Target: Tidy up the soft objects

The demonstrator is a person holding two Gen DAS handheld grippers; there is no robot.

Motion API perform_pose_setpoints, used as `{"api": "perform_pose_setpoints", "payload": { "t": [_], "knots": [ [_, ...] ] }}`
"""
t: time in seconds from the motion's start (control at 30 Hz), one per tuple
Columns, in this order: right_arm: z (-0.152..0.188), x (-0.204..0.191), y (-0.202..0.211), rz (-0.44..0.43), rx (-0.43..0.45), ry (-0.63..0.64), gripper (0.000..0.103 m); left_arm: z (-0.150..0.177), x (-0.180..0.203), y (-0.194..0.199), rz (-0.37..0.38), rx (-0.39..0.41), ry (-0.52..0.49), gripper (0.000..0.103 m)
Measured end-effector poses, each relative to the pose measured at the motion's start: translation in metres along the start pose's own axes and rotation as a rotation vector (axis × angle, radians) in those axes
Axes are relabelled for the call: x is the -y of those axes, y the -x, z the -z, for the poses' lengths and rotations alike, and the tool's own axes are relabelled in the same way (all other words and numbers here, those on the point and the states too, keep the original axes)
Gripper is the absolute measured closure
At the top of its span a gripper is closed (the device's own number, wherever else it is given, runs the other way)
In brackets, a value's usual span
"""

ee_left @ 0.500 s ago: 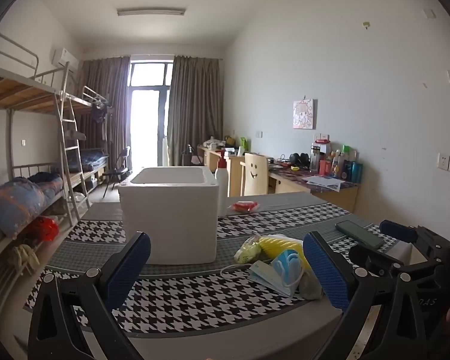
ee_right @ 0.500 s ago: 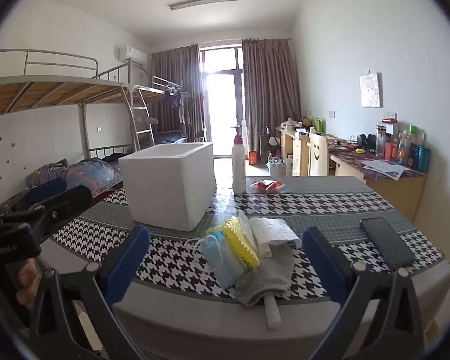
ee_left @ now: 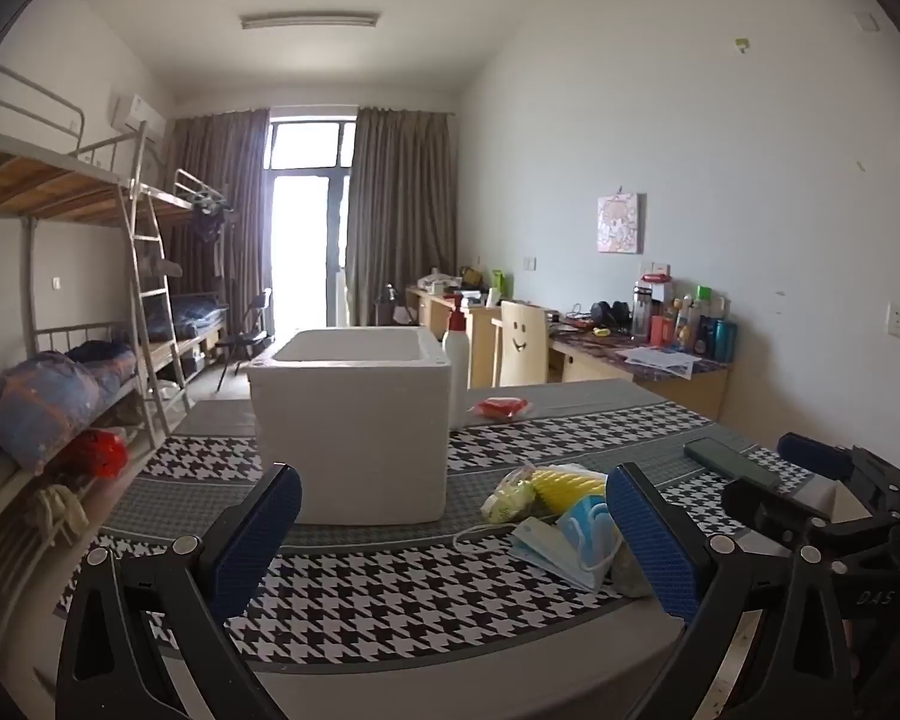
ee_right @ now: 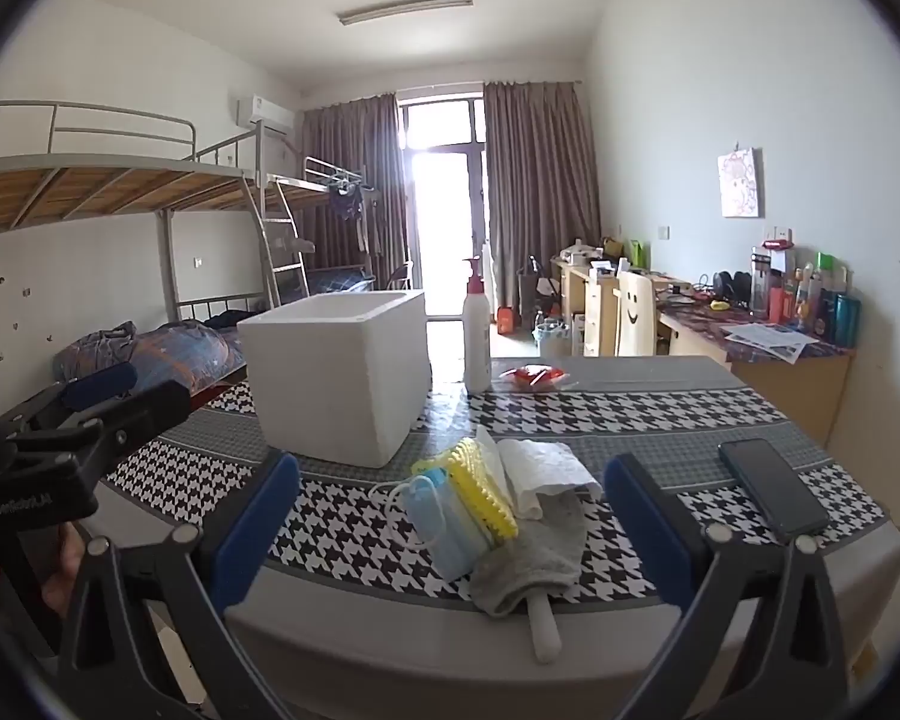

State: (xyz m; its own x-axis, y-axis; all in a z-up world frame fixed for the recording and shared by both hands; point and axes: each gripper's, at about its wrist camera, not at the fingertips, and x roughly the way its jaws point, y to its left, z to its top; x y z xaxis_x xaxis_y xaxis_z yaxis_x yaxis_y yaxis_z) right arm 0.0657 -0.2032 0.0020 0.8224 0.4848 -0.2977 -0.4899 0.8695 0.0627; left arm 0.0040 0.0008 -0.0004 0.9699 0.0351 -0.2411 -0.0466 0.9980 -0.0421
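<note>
A pile of soft things lies near the table's front edge: a blue face mask (ee_right: 435,513) (ee_left: 576,531), a yellow knobbly sponge (ee_right: 480,489) (ee_left: 567,483), a white cloth (ee_right: 540,471) and a grey towel (ee_right: 537,552) over a white handle. A white foam box (ee_left: 354,426) (ee_right: 336,378), open on top, stands behind the pile to the left. My left gripper (ee_left: 453,540) is open and held before the table edge, left of the pile. My right gripper (ee_right: 450,531) is open with nothing between its fingers, level with the pile and short of it.
A black phone (ee_right: 771,489) lies at the table's right. A white pump bottle (ee_right: 476,336) and a red packet (ee_right: 534,375) sit at the back. The houndstooth cloth (ee_right: 600,408) covers the table. Bunk beds stand left, desks and a chair right.
</note>
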Motion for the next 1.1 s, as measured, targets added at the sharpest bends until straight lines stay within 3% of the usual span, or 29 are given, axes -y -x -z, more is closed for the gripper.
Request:
{"api": "perform_pose_setpoints", "payload": {
  "t": [1.1],
  "knots": [
    [0.0009,0.0006,0.0013,-0.003,0.005,-0.008,0.0,0.002,-0.0008,0.0007,0.034,-0.016,-0.015,0.001]
  ]
}}
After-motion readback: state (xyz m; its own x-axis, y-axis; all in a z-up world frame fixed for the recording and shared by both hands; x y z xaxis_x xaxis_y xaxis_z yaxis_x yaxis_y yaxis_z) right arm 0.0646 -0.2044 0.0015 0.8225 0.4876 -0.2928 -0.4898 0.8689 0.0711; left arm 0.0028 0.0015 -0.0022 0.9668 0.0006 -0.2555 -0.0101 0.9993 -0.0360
